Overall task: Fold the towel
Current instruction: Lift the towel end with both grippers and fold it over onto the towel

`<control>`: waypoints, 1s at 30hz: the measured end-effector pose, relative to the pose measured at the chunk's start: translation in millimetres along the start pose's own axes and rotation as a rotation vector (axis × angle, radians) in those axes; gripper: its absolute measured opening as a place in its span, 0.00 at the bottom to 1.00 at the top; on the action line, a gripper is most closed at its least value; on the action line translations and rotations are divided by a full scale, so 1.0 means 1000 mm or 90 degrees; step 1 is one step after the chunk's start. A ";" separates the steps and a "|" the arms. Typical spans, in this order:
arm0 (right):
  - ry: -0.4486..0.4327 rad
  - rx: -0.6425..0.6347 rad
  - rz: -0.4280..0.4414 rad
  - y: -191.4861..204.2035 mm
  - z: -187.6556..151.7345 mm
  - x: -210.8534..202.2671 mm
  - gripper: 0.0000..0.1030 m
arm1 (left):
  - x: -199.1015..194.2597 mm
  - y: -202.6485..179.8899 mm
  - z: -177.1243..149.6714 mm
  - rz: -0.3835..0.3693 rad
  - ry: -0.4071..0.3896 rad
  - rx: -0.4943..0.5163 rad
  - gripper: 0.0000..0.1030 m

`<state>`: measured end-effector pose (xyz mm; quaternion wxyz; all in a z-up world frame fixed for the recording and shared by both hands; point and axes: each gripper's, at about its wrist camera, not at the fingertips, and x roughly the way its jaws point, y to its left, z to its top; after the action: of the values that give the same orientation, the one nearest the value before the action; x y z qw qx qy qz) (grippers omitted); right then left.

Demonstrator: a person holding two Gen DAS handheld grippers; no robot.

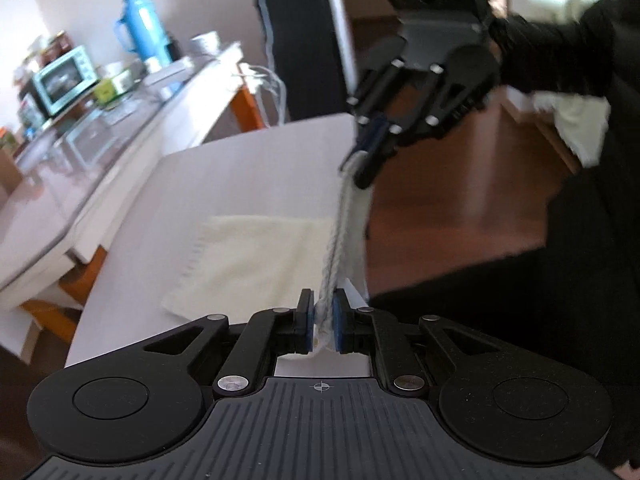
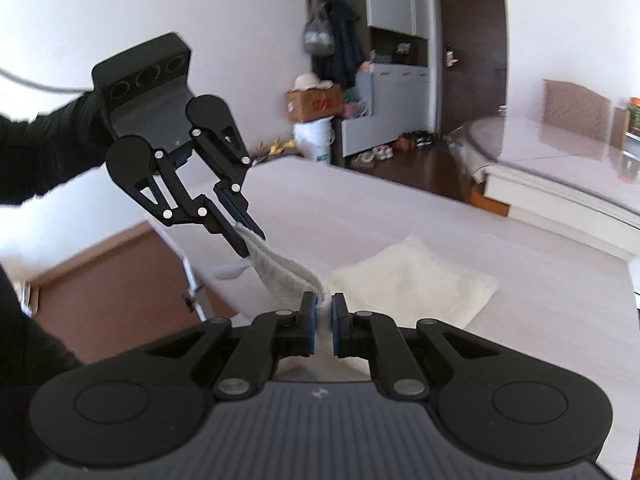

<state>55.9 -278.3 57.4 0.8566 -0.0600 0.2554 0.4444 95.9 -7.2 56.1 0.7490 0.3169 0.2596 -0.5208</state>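
A cream towel [image 1: 256,260] [image 2: 420,280] lies partly flat on the white table [image 1: 240,168] [image 2: 400,208]. One of its edges [image 1: 344,224] [image 2: 280,264] is lifted and stretched taut between both grippers. My left gripper [image 1: 323,300] [image 2: 253,245] is shut on one end of that edge. My right gripper [image 2: 323,300] [image 1: 356,170] is shut on the other end, its blue pads pressing the cloth. Both grippers hang above the table's near side, facing each other. Black sleeves [image 1: 560,48] [image 2: 48,148] cover the person's arms behind them.
A side counter holds a blue thermos [image 1: 140,24] and a teal toaster oven [image 1: 64,76]. A round glass-topped table [image 2: 560,152] stands past the white table. A cardboard box [image 2: 316,104] and white bucket [image 2: 314,136] sit by the far wall. Another pale cloth [image 1: 576,120] lies at right.
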 end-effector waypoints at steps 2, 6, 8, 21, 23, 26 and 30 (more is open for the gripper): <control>-0.007 0.017 -0.006 -0.011 0.003 0.002 0.09 | 0.005 0.011 0.005 0.015 -0.002 -0.016 0.10; -0.011 0.049 -0.016 -0.038 0.012 0.014 0.09 | 0.021 0.030 0.014 0.048 0.006 -0.030 0.10; -0.005 0.061 -0.020 -0.050 0.015 0.021 0.09 | 0.029 0.037 0.016 0.052 0.011 -0.032 0.10; 0.027 0.088 -0.029 -0.084 0.018 0.044 0.09 | 0.052 0.062 0.015 0.077 0.039 -0.066 0.10; 0.032 0.092 -0.030 -0.087 0.018 0.047 0.09 | 0.054 0.065 0.014 0.077 0.041 -0.075 0.10; 0.037 0.101 -0.033 -0.093 0.021 0.050 0.09 | 0.054 0.073 0.014 0.078 0.033 -0.098 0.10; 0.030 0.116 -0.037 -0.101 0.034 0.046 0.09 | 0.043 0.084 0.018 0.084 0.005 -0.136 0.10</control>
<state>170.6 -293.4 51.6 0.8647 0.0002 0.3129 0.3929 190.6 -26.0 54.2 0.8100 0.2539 0.2951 -0.4387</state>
